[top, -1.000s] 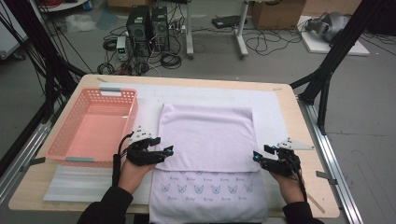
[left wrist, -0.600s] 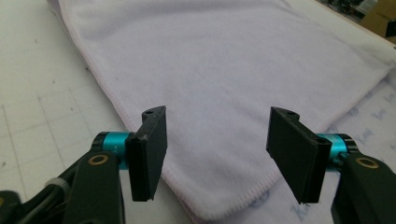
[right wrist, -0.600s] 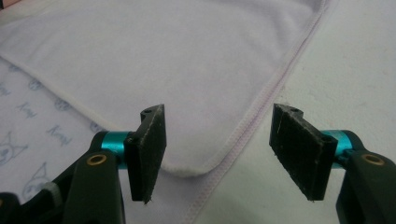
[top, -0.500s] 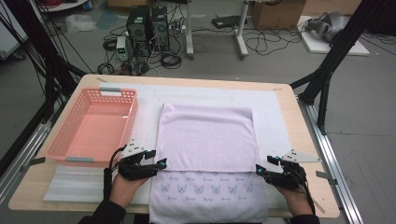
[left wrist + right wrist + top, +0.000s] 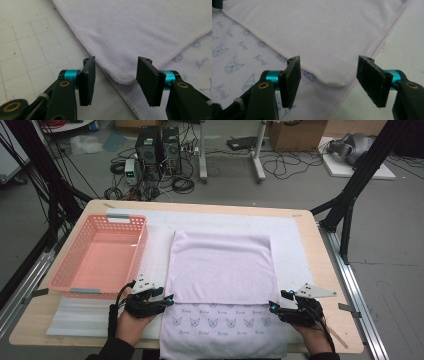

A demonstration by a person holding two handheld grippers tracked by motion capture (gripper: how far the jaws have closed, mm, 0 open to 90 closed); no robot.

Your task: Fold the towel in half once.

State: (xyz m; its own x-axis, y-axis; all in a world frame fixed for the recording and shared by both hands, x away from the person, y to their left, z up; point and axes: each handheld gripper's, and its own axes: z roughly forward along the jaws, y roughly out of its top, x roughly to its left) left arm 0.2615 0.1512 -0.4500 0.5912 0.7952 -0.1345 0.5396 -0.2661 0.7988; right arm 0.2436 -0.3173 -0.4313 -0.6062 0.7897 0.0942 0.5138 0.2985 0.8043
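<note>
You are bracketing the folded towel's (image 5: pixel 222 267) near corners, left gripper (image 5: pixel 161 301) closing, right gripper (image 5: pixel 276 309) apart at five o'clock; next, pinch both.

Pink basket (image 5: pixel 100 257) on white mat (image 5: pixel 300 245), wooden table (image 5: pixel 327 270)

place: lab | signs: computer towers (image 5: pixel 159 145) on floor; loose cables (image 5: pixel 280 167); black rig frame (image 5: pixel 350 205)

a pale lilac towel (image 5: pixel 222 270) lies flat at the centre of the high view, its upper layer folded toward the frame's bottom, leaving a strip printed with blue cat faces (image 5: pixel 220 322) showing at lower centre.
</note>
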